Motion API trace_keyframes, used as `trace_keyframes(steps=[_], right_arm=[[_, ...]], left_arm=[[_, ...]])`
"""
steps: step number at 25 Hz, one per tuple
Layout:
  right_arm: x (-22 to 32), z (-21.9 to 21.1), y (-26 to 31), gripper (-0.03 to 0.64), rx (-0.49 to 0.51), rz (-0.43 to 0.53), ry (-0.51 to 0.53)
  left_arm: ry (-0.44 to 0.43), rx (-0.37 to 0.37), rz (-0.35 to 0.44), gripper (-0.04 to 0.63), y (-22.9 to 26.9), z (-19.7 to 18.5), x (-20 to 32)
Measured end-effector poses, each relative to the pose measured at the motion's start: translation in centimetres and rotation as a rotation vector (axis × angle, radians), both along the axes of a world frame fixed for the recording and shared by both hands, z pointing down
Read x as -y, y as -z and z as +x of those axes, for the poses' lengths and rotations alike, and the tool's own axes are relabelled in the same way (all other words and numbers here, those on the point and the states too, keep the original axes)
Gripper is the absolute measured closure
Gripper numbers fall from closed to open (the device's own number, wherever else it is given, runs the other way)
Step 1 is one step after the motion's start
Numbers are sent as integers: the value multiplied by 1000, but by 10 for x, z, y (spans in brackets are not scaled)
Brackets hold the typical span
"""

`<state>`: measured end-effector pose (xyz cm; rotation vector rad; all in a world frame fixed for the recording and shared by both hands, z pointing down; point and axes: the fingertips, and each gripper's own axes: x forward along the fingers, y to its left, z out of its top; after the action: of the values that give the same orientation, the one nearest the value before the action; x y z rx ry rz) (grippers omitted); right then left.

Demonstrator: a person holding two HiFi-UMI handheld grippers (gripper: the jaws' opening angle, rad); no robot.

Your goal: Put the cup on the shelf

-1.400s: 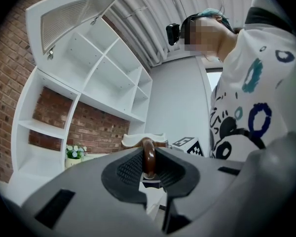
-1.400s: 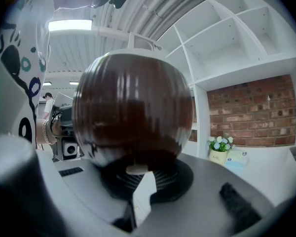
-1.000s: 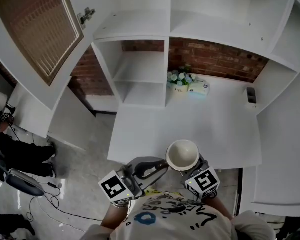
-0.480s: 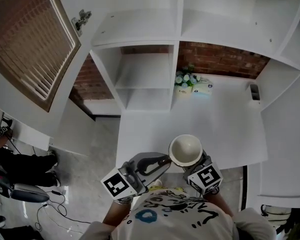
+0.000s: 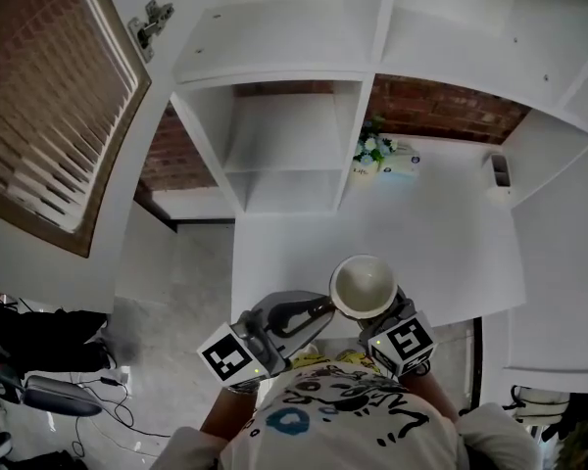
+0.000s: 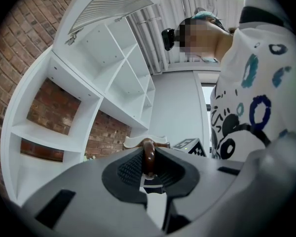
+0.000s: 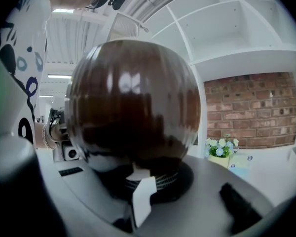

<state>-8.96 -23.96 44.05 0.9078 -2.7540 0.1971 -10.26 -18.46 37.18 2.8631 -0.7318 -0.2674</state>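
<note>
The cup (image 5: 363,284), cream inside and glossy brown outside, is held up over the near edge of the white desk (image 5: 431,233). My left gripper (image 5: 325,307) is shut on its brown handle (image 6: 148,157), which stands upright between the pads. My right gripper (image 5: 384,313) is under the cup and shut on its base; the brown body (image 7: 133,102) fills the right gripper view above that gripper (image 7: 143,174). The white shelf unit (image 5: 289,135) with open cubbies stands at the far side of the desk.
A pot of pale flowers (image 5: 372,150) and a tissue box (image 5: 402,164) sit at the back of the desk by the brick wall. A small dark object (image 5: 500,169) lies at the far right. A slatted cabinet door (image 5: 39,96) hangs open at left.
The head view has swung so that the shelf unit sits more to the right and closer. Both grippers keep their hold on the cup, which has risen slightly.
</note>
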Motion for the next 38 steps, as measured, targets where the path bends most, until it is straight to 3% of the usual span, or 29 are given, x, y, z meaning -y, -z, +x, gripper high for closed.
trace_keyframes(steps=[11, 24, 38], right_arm=[[16, -10, -14, 589, -11, -50, 15], [64, -14, -43, 589, -57, -81, 89], [106, -12, -79, 589, -146, -140, 124]], left_arm=[[41, -41, -26, 535, -13, -19, 24], [202, 44, -15, 535, -35, -31, 74], [297, -2, -84, 535, -70, -36, 118]])
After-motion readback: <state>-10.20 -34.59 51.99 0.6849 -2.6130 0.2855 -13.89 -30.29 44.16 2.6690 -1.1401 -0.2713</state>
